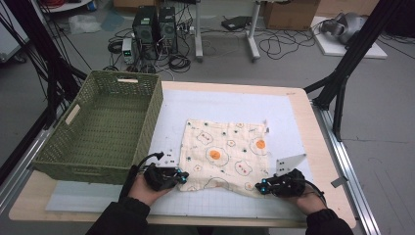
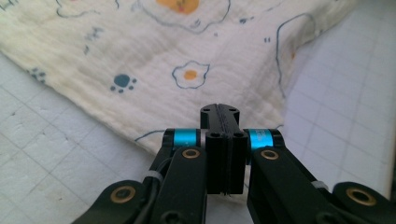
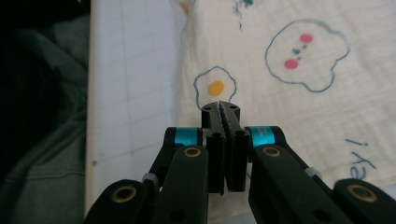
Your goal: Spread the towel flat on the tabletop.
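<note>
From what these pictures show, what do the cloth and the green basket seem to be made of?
The cloth looks like soft woven cotton, perhaps gauze: matte cream, finely crinkled, printed with fried eggs and paw marks. Its crinkle is plain beyond the left gripper and the right gripper. The green basket looks like moulded plastic imitating wicker: an even olive weave with regular openings. It could be real woven fibre.

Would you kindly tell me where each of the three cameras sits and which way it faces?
High view: above the person's side, looking forward and down on the table, green basket and printed cloth; forearms, hands, left gripper and right gripper show.
Left gripper view: rides the left gripper, looking along its shut jaws over the cloth's edge.
Right gripper view: rides the right gripper, jaws together over the cloth, a dark sleeve beside.
Shared: all views show the cloth.
</note>
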`<move>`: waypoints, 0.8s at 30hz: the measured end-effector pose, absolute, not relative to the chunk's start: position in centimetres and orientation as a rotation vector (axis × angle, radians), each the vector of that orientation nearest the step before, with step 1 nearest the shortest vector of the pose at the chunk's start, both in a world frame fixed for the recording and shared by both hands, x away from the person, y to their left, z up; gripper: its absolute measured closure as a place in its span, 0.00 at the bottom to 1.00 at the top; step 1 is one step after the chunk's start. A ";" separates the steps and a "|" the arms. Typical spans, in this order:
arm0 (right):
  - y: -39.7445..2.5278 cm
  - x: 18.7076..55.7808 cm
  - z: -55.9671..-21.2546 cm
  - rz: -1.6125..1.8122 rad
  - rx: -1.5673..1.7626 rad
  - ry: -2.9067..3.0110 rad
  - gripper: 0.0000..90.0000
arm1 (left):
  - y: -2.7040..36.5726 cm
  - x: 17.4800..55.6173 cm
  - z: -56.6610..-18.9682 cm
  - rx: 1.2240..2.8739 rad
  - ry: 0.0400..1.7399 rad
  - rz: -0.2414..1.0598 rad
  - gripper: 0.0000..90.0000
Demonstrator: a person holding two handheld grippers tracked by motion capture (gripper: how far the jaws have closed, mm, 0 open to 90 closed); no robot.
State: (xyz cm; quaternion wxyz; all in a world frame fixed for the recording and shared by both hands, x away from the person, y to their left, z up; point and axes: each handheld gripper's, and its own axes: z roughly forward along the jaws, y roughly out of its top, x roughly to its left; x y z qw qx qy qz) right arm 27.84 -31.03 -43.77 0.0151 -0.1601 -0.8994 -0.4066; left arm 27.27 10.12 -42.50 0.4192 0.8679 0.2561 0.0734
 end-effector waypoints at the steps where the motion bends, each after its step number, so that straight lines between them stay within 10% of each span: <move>1: -31.2 27.6 -43.5 -1.288 -0.508 -2.796 0.96 | 10.2 27.2 -42.4 2.173 0.639 0.173 0.98; 3: -31.2 27.4 -43.3 -1.315 -0.554 -2.759 0.76 | 10.0 27.1 -42.7 2.174 0.637 0.138 0.86; 7: -29.8 26.8 -43.9 -1.237 -0.467 -2.790 0.73 | 9.2 27.1 -43.9 2.250 0.625 0.109 0.82; 11: -29.4 26.8 -44.2 -1.196 -0.430 -2.826 0.95 | 9.4 27.1 -44.0 2.248 0.607 0.110 0.99; 17: -30.4 26.2 -44.1 -1.183 -0.350 -2.781 0.98 | 9.7 27.0 -43.7 2.262 0.586 0.089 0.99; 24: -31.4 27.2 -43.7 -1.326 -0.532 -2.714 0.71 | 9.7 27.0 -43.2 2.183 0.607 0.101 0.85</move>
